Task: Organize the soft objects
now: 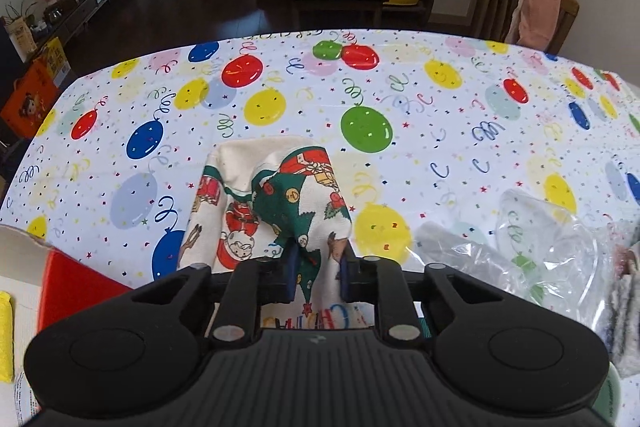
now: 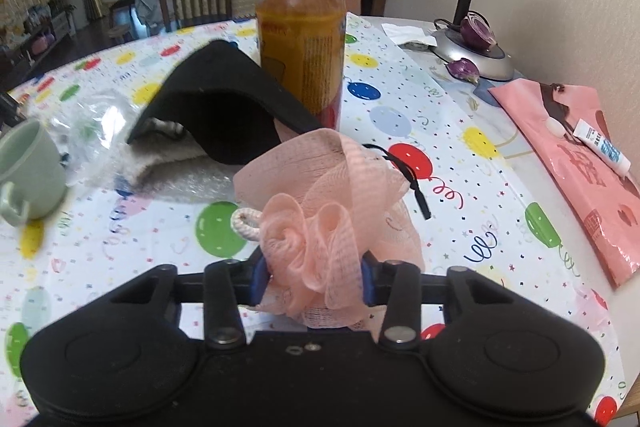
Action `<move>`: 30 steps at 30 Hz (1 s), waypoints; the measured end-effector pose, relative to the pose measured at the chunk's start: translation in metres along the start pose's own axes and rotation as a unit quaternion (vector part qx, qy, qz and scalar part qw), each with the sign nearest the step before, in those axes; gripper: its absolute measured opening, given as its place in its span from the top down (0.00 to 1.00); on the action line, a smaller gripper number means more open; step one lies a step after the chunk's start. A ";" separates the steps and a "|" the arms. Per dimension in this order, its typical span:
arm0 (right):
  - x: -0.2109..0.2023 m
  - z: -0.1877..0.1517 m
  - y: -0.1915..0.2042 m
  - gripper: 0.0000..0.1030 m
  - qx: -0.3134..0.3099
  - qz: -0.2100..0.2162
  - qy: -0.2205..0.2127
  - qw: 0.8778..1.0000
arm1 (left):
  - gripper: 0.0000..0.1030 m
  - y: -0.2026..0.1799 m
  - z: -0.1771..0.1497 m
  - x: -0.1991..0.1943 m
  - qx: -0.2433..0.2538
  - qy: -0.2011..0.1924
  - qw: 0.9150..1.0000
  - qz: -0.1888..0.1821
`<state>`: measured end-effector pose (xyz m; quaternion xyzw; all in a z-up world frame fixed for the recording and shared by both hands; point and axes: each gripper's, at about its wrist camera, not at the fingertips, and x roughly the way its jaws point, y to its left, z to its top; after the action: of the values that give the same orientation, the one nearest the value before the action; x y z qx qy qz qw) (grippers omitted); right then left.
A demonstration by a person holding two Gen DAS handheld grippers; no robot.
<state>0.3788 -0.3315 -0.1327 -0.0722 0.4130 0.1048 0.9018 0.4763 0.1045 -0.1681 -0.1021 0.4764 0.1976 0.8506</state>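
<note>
Between both pairs of pads, soft goods pinched.

Nearest: left hand-held gripper (image 1: 318, 273) nearly shut on Christmas-print cloth (image 1: 276, 211), draped on the balloon-print surface (image 1: 440, 99); right hand-held gripper (image 2: 312, 281) partly closed, squeezing pink mesh bath puff (image 2: 328, 203), seemingly just clear of the surface. Beyond: black cap (image 2: 216, 107), grey cloth (image 2: 168, 157) beneath, bottle (image 2: 302, 39) behind. Judged early: two items gripped, none yet sorted, cap and grey cloth left.
</note>
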 end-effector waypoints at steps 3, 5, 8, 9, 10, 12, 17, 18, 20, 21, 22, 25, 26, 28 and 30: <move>-0.013 0.002 -0.003 0.64 0.014 0.018 -0.004 1.000 | 0.86 0.003 0.000 -0.009 -0.001 -0.004 1.000 -0.011; -0.023 0.002 -0.005 0.64 0.026 0.028 -0.008 0.999 | 0.87 0.005 -0.002 -0.015 -0.002 -0.007 1.000 -0.019; -0.038 0.003 -0.008 0.65 0.044 0.045 -0.014 0.998 | 0.88 0.008 -0.004 -0.026 -0.003 -0.010 0.999 -0.032; -0.043 0.003 -0.008 0.66 0.051 0.053 -0.015 0.997 | 0.88 0.009 -0.005 -0.030 -0.005 -0.011 0.999 -0.037; -0.048 0.003 -0.008 0.66 0.057 0.061 -0.016 0.996 | 0.89 0.010 -0.006 -0.034 -0.005 -0.012 0.999 -0.042; -0.057 0.004 -0.006 0.67 0.068 0.075 -0.018 0.995 | 0.89 0.012 -0.008 -0.042 -0.004 -0.014 0.999 -0.051; -0.081 0.007 0.001 0.69 0.094 0.116 -0.029 0.988 | 0.90 0.016 -0.014 -0.062 -0.002 -0.011 0.997 -0.079; -0.086 0.008 0.003 0.69 0.093 0.121 -0.033 0.988 | 0.90 0.017 -0.015 -0.067 -0.001 -0.012 0.996 -0.084; -0.094 0.011 0.008 0.69 0.092 0.131 -0.041 0.986 | 0.90 0.019 -0.018 -0.076 0.001 -0.016 0.995 -0.095; -0.099 0.013 0.010 0.69 0.093 0.136 -0.046 0.985 | 0.90 0.020 -0.019 -0.080 0.002 -0.018 0.995 -0.100; -0.102 0.015 0.012 0.69 0.094 0.142 -0.050 0.984 | 0.90 0.021 -0.021 -0.084 0.003 -0.019 0.994 -0.105; -0.113 0.022 0.019 0.69 0.099 0.159 -0.062 0.980 | 0.91 0.024 -0.025 -0.096 0.002 -0.020 0.993 -0.118; -0.116 0.023 0.023 0.69 0.098 0.162 -0.067 0.980 | 0.91 0.026 -0.026 -0.099 0.002 -0.020 0.992 -0.124; -0.121 0.026 0.029 0.69 0.094 0.165 -0.075 0.979 | 0.91 0.029 -0.028 -0.108 0.001 -0.021 0.991 -0.135; -0.125 0.030 0.035 0.69 0.092 0.173 -0.081 0.977 | 0.91 0.031 -0.029 -0.117 0.002 -0.023 0.989 -0.144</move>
<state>0.3120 -0.3071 -0.0202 0.0923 0.3529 0.2259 0.9033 0.3853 0.0939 -0.0836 -0.1632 0.4376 0.0742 0.8811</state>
